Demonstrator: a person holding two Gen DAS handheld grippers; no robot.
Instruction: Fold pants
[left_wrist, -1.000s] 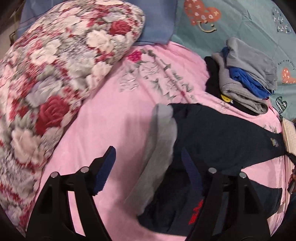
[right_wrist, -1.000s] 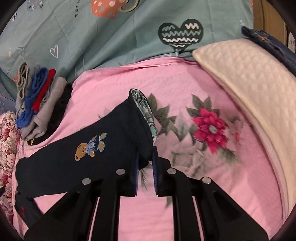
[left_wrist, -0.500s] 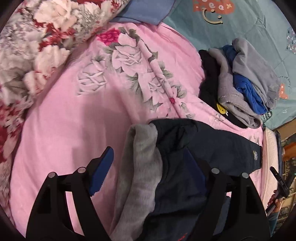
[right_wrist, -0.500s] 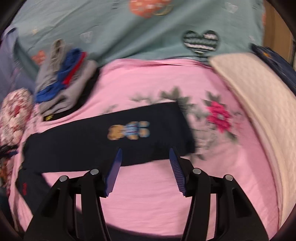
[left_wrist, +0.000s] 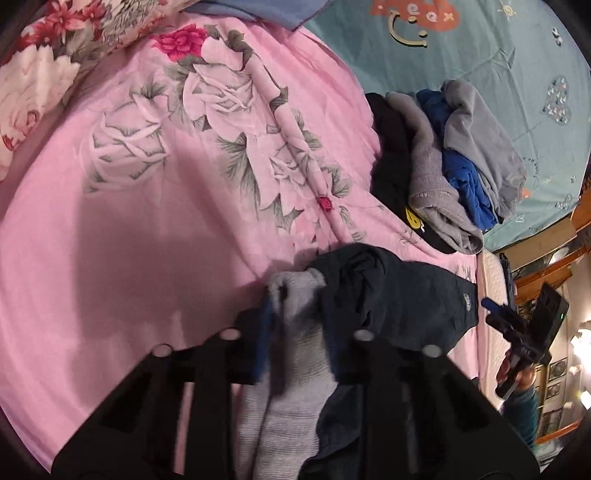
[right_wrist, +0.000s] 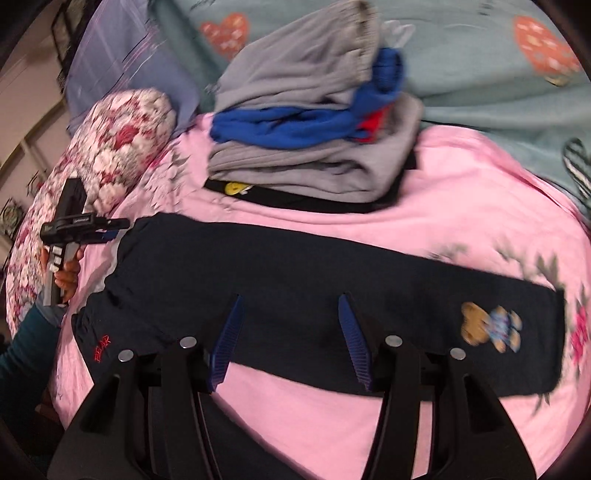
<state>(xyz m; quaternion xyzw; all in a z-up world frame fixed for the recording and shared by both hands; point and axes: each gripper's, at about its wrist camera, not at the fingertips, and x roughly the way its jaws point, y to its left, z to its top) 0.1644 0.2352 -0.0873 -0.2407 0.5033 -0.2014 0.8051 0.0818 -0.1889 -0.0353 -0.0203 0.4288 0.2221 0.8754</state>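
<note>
Moved: right gripper (right_wrist: 288, 339) off the pants (right_wrist: 295, 280), jaws apart, empty, above them | left gripper (left_wrist: 295, 328) closing on their grey waistband (left_wrist: 295, 295) | pants flat on pink sheet (left_wrist: 147, 221) | folded pile (right_wrist: 314, 140) just behind pants | pillow (right_wrist: 110, 155) beside pile

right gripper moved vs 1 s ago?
Yes. The right gripper let go of the navy pants hem and swept left along them, toward the waistband end: the bear patch now sits to its right.
</note>
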